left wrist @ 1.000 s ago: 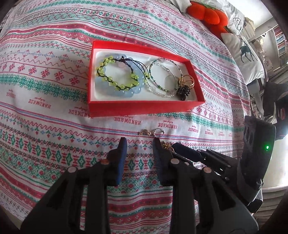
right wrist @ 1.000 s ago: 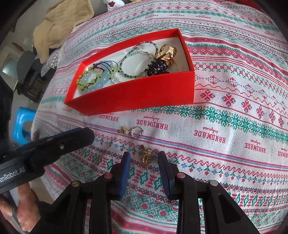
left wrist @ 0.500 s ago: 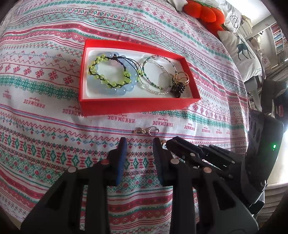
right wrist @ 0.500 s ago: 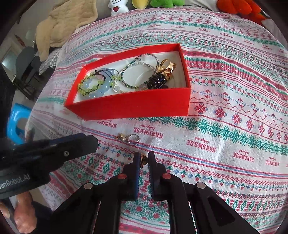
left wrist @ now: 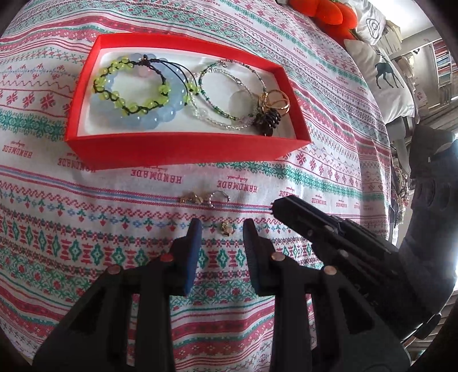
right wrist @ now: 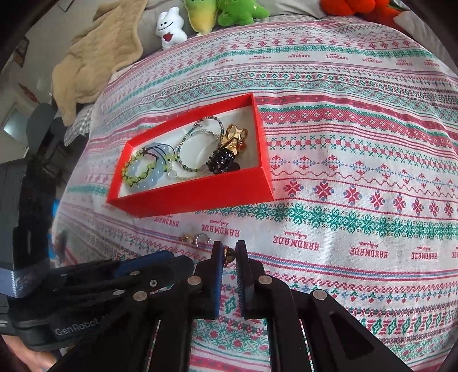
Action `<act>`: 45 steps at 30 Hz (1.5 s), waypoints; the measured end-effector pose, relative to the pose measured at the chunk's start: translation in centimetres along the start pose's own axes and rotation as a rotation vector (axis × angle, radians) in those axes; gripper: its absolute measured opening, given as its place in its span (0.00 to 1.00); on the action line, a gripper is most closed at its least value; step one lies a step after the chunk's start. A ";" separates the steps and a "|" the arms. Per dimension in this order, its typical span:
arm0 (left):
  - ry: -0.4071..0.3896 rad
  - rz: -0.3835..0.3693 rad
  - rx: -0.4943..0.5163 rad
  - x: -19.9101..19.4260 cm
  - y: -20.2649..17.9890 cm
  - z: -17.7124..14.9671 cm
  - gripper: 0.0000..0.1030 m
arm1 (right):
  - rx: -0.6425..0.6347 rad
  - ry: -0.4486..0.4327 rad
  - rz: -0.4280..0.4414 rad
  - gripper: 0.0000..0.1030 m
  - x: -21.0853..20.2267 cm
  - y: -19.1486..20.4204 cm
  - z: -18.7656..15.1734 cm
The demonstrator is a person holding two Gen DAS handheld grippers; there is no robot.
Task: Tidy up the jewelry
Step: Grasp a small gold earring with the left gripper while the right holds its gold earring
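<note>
A red box [left wrist: 186,146] [right wrist: 194,194] on the patterned cloth holds a green bead bracelet [left wrist: 128,85], a pale blue one, thin bead strands, gold rings and a dark cluster [right wrist: 221,160]. My right gripper [right wrist: 229,247] is shut on a small gold earring [right wrist: 228,254], just above the cloth in front of the box. My left gripper [left wrist: 221,226] is open, its fingers either side of another small gold piece [left wrist: 226,229] lying on the cloth, not touching it. A gold and silver earring pair [left wrist: 204,197] [right wrist: 196,239] lies between grippers and box.
The right gripper [left wrist: 274,204] reaches in from the right in the left wrist view, close beside my left fingers. Plush toys [right wrist: 200,17] and a beige blanket [right wrist: 94,57] lie beyond the cloth. Pillows [left wrist: 386,74] sit at the far right.
The right gripper closed on the small gold earring and lifted it slightly. The left gripper shifted sideways, so a gold piece now lies between its open fingers.
</note>
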State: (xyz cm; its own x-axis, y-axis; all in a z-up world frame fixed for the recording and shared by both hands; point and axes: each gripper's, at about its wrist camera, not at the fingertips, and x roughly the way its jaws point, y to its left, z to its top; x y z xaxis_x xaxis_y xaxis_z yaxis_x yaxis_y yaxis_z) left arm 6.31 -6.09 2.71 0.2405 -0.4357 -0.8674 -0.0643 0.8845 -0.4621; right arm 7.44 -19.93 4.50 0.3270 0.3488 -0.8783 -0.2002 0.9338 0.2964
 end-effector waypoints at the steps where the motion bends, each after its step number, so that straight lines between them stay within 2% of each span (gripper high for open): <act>1: -0.001 0.006 0.004 0.2 -0.1 0.1 0.30 | 0.006 -0.010 -0.008 0.08 -0.2 -0.2 0.1; 10: 0.007 0.066 0.022 2.4 -1.4 0.5 0.30 | 0.061 -0.044 -0.001 0.09 -1.4 -1.9 0.2; 16: -0.041 0.081 -0.009 2.5 -1.4 1.6 0.30 | 0.069 -0.052 0.007 0.09 -1.8 -2.1 0.1; 26: -0.047 0.163 0.080 3.2 -2.4 1.3 0.30 | 0.076 -0.041 0.010 0.09 -1.5 -2.2 0.2; 28: -0.051 0.175 0.091 3.3 -2.5 1.3 0.28 | 0.076 -0.034 0.007 0.09 -1.5 -2.2 0.2; 30: -0.052 0.175 0.091 3.4 -2.5 1.4 0.20 | 0.079 -0.028 0.008 0.09 -1.3 -2.3 0.1; 36: -0.053 0.143 0.069 2.8 -1.8 1.2 0.19 | 0.079 -0.019 -0.014 0.09 -1.0 -2.7 0.3; 40: -0.056 0.128 0.068 2.2 -1.9 0.7 0.14 | 0.054 0.004 -0.015 0.10 -0.5 -2.5 0.3; 42: -0.058 0.115 0.070 1.9 -2.2 0.5 0.13 | 0.031 0.014 -0.019 0.11 -0.2 -2.2 0.3; 45: -0.047 0.111 0.077 1.8 -2.4 0.1 0.13 | 0.007 0.038 -0.031 0.19 0.4 -1.7 0.2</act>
State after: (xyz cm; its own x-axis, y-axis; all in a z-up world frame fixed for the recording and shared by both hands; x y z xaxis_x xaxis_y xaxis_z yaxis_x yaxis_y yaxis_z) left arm 7.04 -9.00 2.27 0.2813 -0.3274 -0.9020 -0.0194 0.9379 -0.3464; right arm 8.11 -21.39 3.70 0.2978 0.3163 -0.9007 -0.1839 0.9448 0.2710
